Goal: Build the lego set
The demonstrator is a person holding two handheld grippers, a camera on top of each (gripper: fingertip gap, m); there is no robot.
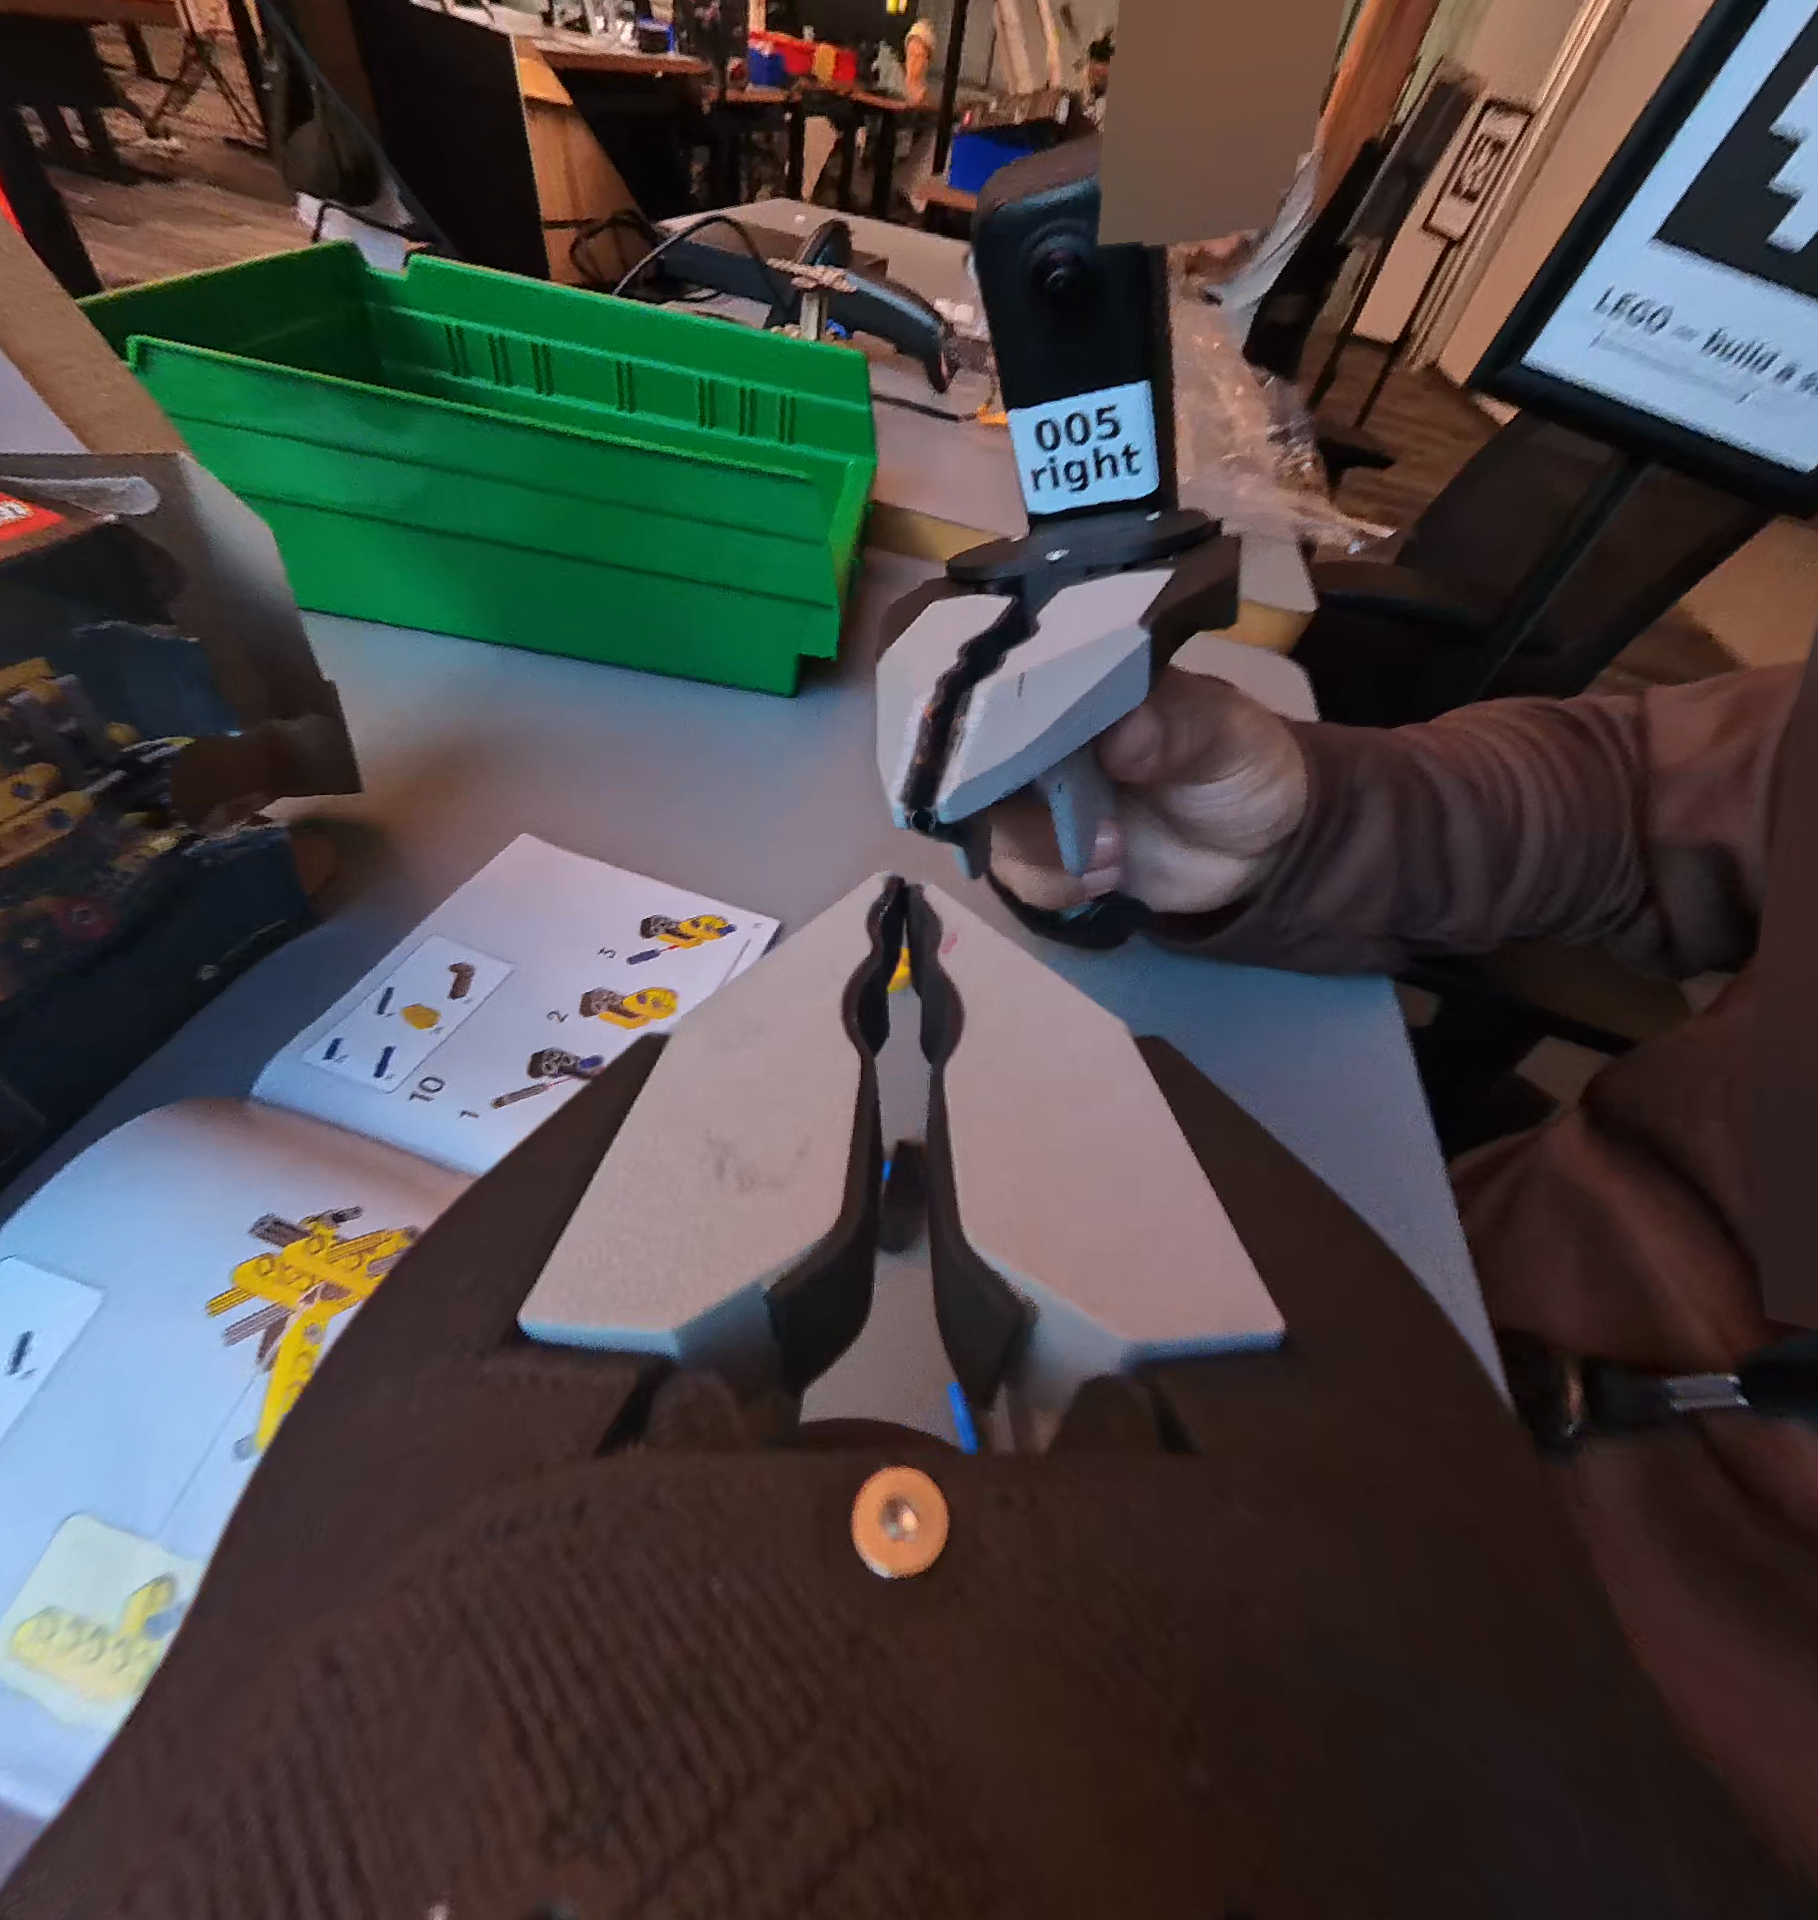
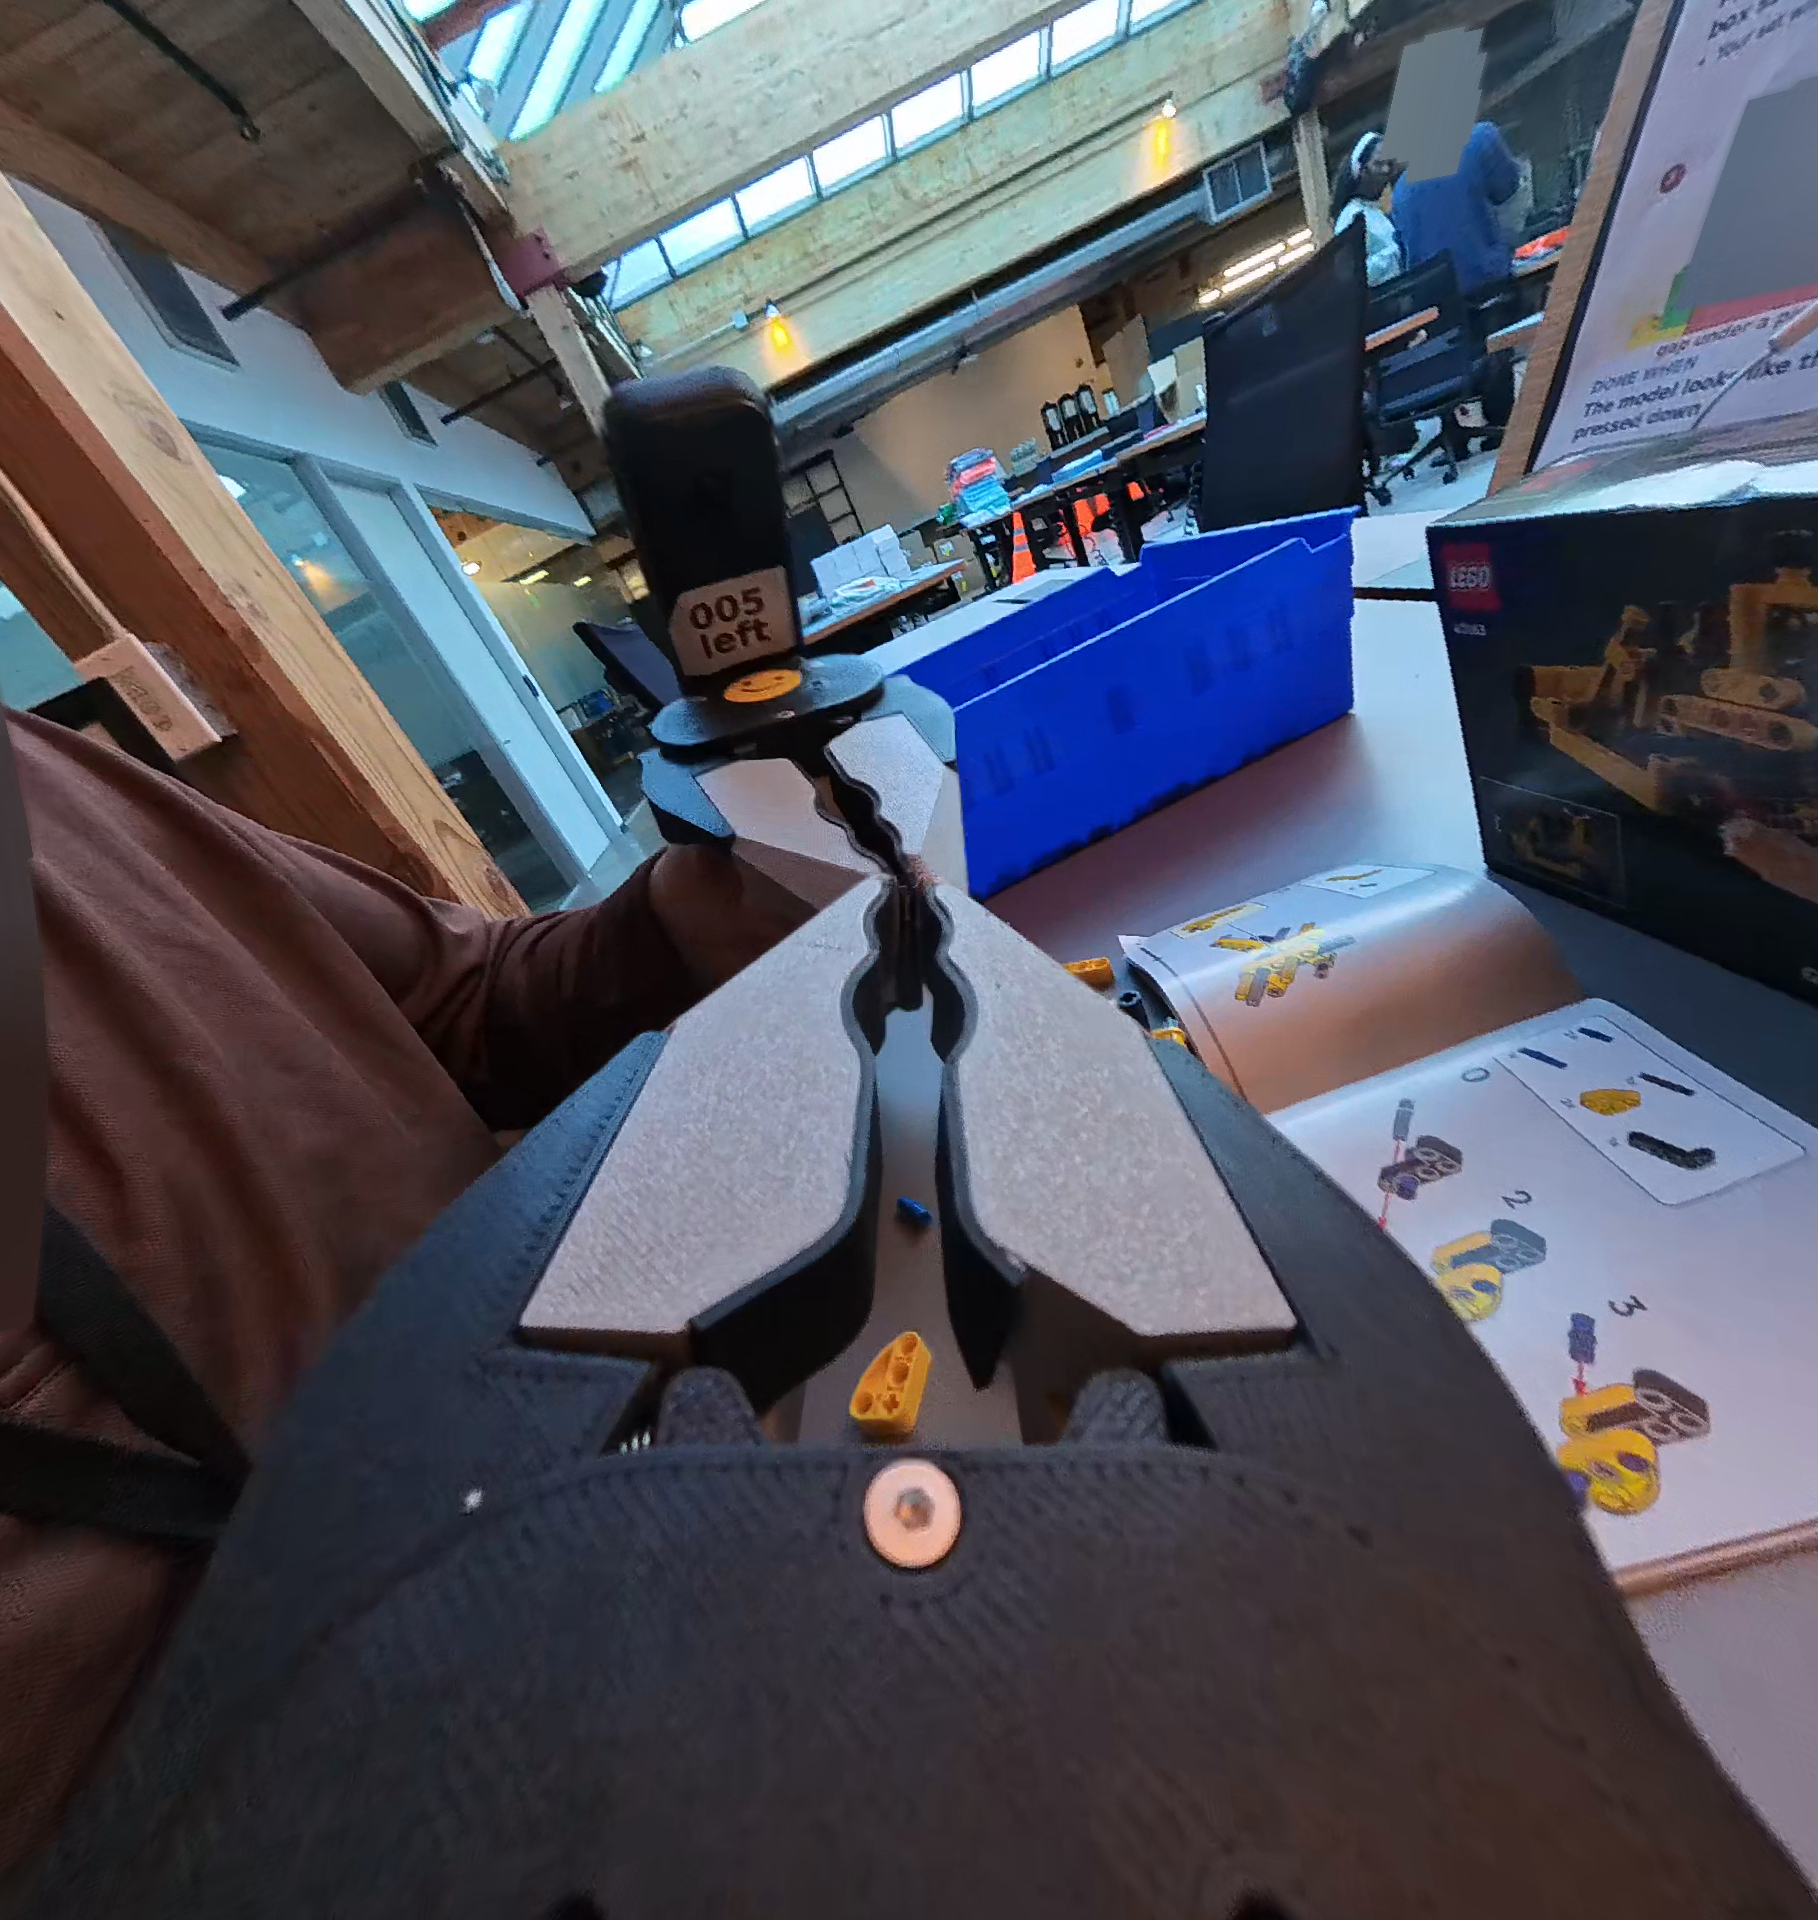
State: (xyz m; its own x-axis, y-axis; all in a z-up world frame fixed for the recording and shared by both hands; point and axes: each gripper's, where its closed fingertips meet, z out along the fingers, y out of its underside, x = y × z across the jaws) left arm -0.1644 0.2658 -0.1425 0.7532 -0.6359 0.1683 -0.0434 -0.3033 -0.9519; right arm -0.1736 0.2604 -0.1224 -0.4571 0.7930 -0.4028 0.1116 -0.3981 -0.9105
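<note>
My right gripper (image 2: 900, 896) is shut on a small black piece (image 2: 900, 951), whose round end shows at the tips in the left wrist view (image 1: 923, 821). My left gripper (image 1: 894, 896) is shut, tips almost touching the right gripper's tips, both held above the table; I cannot tell if anything is pinched in it. On the table below lie a yellow piece (image 2: 889, 1387) and a small blue pin (image 2: 913, 1210). More small yellow and black pieces (image 2: 1087, 971) lie by the open instruction booklet (image 2: 1663, 1299), which also shows in the left wrist view (image 1: 469, 1039).
The dark set box (image 1: 105, 727) stands at the left, behind the booklet. A green bin (image 1: 520, 488) and a blue bin (image 2: 1144, 707) stand at the back of the grey table (image 1: 624, 769). A framed sign (image 1: 1715, 260) stands beyond the table's right edge.
</note>
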